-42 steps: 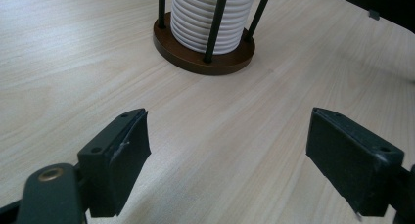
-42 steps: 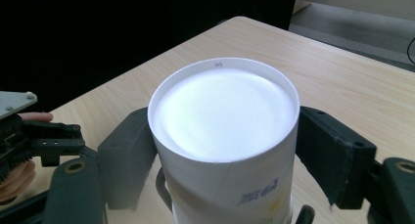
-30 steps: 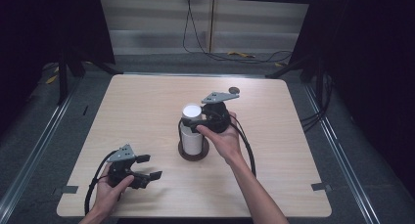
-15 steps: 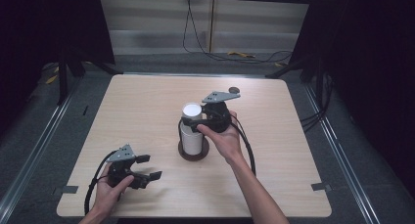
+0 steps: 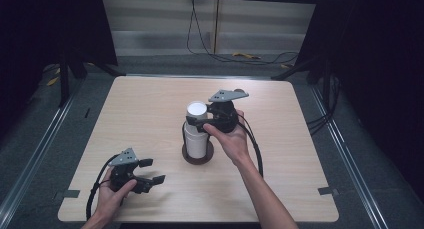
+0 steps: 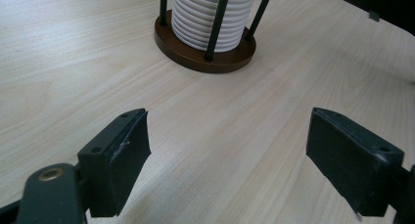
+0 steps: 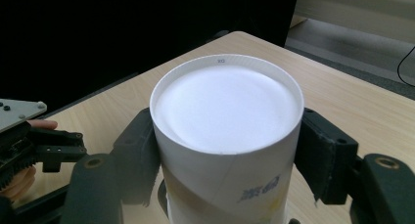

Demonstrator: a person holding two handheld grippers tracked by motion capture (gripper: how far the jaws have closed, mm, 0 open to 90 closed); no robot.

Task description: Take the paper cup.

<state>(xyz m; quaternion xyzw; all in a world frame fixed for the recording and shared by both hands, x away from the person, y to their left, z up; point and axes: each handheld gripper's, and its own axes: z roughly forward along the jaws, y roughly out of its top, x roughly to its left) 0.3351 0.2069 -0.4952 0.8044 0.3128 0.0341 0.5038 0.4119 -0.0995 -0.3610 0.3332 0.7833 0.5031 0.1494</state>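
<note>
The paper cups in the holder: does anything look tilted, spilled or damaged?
Nothing stands out. The stack of paper cups stands upright and upside down in its round wooden holder. The right gripper has been closing on the top cup, one jaw on each side. The table shows no spill.

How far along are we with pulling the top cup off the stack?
Done: the right claw is in place, its jaws just closing around the top cup of the cup stack. In hand: gripping it. Left: lifting it off; the cup still sits on the stack in the holder. The left claw rests open.
</note>
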